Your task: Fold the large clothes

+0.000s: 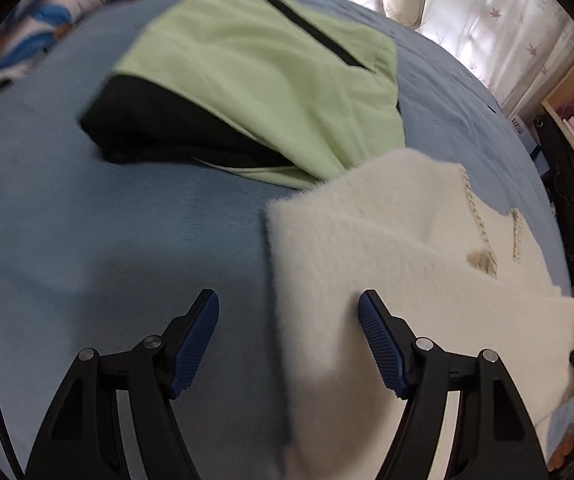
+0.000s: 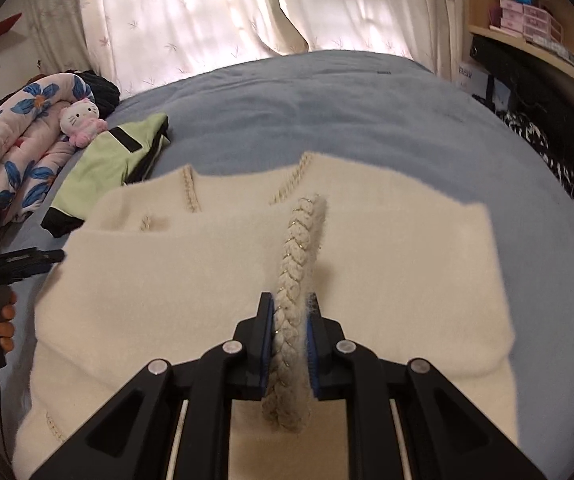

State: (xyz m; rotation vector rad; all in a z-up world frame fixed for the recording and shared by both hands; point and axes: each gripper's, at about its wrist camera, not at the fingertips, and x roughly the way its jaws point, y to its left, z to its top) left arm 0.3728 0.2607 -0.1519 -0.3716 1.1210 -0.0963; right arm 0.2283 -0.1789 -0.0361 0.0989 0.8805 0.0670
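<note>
1. Right gripper [image 2: 290, 322]: closed on the braided, gold-flecked edge trim [image 2: 299, 248] of the cream fluffy knitted garment [image 2: 387, 264]; the trim stands up on edge between the two pads and runs forward from them, above the rest of the fabric.
2. Left gripper [image 1: 289, 344]: jaws wide apart and holding nothing. The garment's left border [image 1: 283, 280] lies in the gap between the fingers, nearer the right-hand pad [image 1: 379, 344]; whether the pads touch the cloth cannot be told.
3. Position of the garment: it lies spread on the blue bed cover [image 2: 367, 112], in the near part of the bed and just ahead of both grippers, partly folded with one layer over another. Its far left corner overlaps a folded light-green and black garment [image 1: 271, 80], which lies towards the bed's left edge.
4. Step in hand, as judged: carrying the trimmed edge across to make the next fold.
5. Good practice: keep the pinch on the thick braid, not the loose pile; lift only enough to clear the lower layer; lay the edge parallel to the border opposite; use the free left gripper to pin or take the left border so the lower layers do not drag.
</note>
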